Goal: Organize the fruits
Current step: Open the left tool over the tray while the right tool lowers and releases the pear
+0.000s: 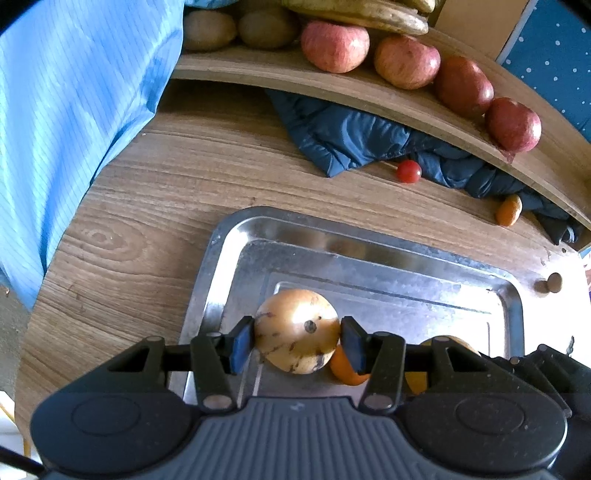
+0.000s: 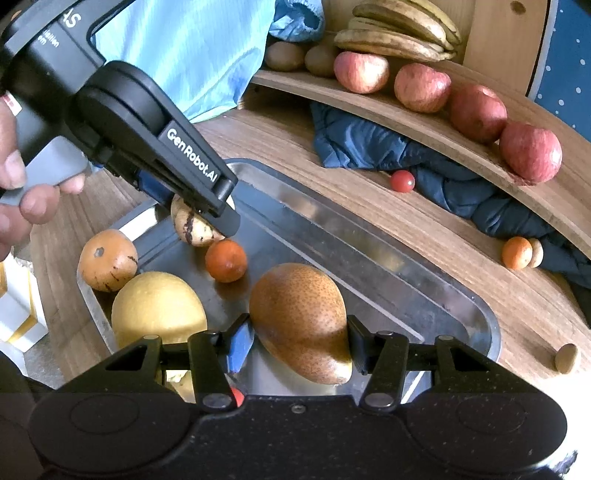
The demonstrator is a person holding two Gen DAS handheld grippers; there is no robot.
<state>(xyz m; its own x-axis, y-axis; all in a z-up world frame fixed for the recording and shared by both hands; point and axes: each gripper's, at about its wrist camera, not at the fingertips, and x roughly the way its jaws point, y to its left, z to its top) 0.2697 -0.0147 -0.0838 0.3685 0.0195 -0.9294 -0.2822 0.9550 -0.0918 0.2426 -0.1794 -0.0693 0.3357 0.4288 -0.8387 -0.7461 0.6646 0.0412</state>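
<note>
My left gripper (image 1: 296,345) is shut on a round yellowish fruit with dark marks (image 1: 297,334), its blue pads pressing both sides, over the near left of the metal tray (image 1: 236,254). A small tangerine (image 1: 345,371) sits just beneath it. The right wrist view shows that same fruit (image 2: 192,229) at the tray's far corner. My right gripper (image 2: 299,345) is shut on a brown speckled pear (image 2: 299,317) lying in the tray (image 2: 443,306). Also in the tray are a yellow pear (image 2: 159,306), an orange-brown round fruit (image 2: 107,260) and the tangerine (image 2: 226,260).
A curved wooden shelf (image 2: 424,125) holds several red apples (image 2: 421,86), bananas (image 2: 399,33) and kiwis (image 2: 284,55). Below it lie a dark blue cloth (image 2: 388,147), a cherry tomato (image 2: 402,181) and a small orange (image 2: 516,253). A person's light blue sleeve (image 1: 74,110) hangs at left.
</note>
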